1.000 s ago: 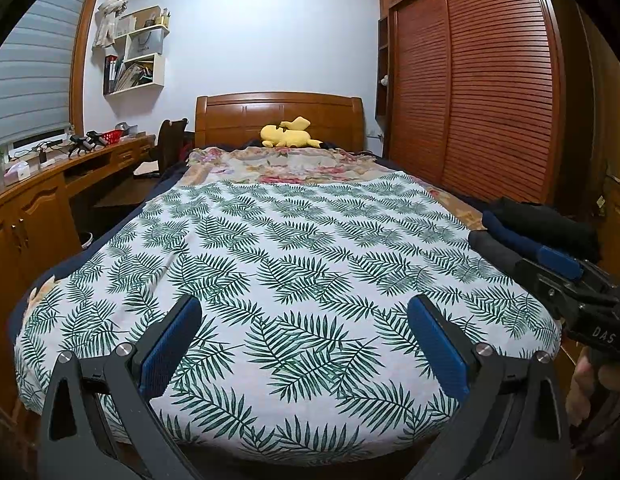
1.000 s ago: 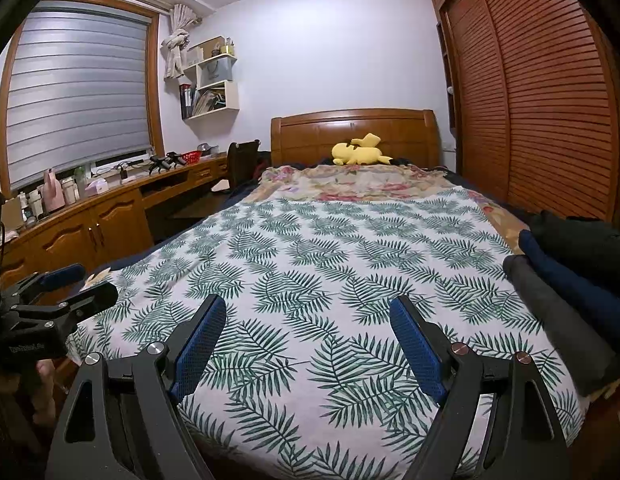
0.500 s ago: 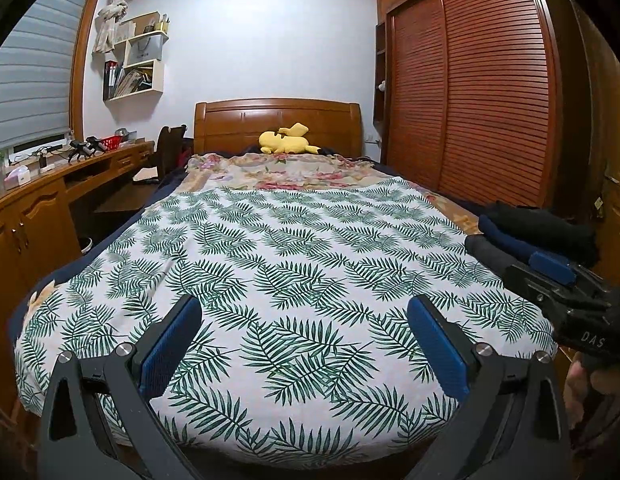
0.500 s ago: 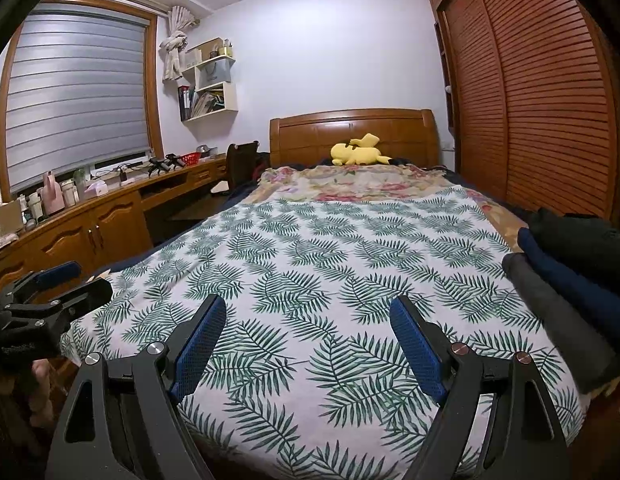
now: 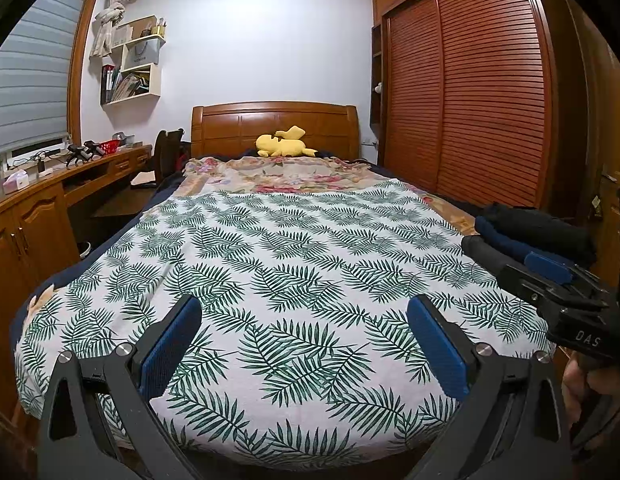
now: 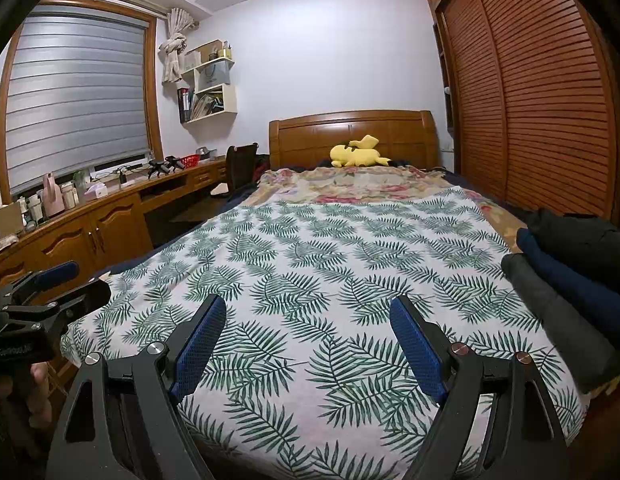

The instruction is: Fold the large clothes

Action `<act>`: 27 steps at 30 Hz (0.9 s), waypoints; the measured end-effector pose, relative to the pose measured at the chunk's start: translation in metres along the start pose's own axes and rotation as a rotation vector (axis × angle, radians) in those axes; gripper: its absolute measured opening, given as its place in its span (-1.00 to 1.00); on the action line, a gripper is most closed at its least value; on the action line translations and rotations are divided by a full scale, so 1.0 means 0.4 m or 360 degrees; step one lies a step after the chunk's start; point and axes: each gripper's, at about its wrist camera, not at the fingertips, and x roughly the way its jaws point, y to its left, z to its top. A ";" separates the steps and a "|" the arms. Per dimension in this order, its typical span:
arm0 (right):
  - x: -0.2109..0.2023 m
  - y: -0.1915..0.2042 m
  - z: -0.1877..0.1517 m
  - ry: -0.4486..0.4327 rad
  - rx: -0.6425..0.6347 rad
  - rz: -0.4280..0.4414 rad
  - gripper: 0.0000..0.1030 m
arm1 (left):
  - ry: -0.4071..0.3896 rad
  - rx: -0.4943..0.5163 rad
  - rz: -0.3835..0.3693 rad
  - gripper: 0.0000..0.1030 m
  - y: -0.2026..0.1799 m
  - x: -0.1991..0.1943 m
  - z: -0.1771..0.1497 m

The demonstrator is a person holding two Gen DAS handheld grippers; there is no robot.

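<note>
A white sheet with a green leaf print point(image 5: 301, 248) point(image 6: 330, 256) lies spread flat over the bed. At the bed's right edge sits a stack of folded dark clothes point(image 5: 538, 228) point(image 6: 570, 280) in grey, navy and black. My left gripper point(image 5: 303, 304) hovers open over the foot of the bed, with nothing between its blue pads. My right gripper point(image 6: 306, 302) is open too and holds nothing. Each shows in the other's view: the right gripper point(image 5: 510, 256) next to the stack, the left gripper point(image 6: 75, 284) by the bed's left corner.
A yellow plush toy point(image 5: 281, 146) lies by the wooden headboard point(image 5: 273, 120), in front of it a floral blanket point(image 5: 277, 172). A wooden desk with cabinets point(image 6: 101, 224) and a chair point(image 6: 239, 164) line the left wall. Louvred wardrobe doors point(image 5: 470, 100) fill the right wall.
The left wrist view has shifted very slightly. Both grippers stay open and nothing on the bed has moved.
</note>
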 end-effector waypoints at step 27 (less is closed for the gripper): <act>0.007 -0.017 -0.004 -0.0011 0.0017 0.0002 0.65 | -0.0013 0.0017 -0.0003 0.99 -0.008 -0.001 0.001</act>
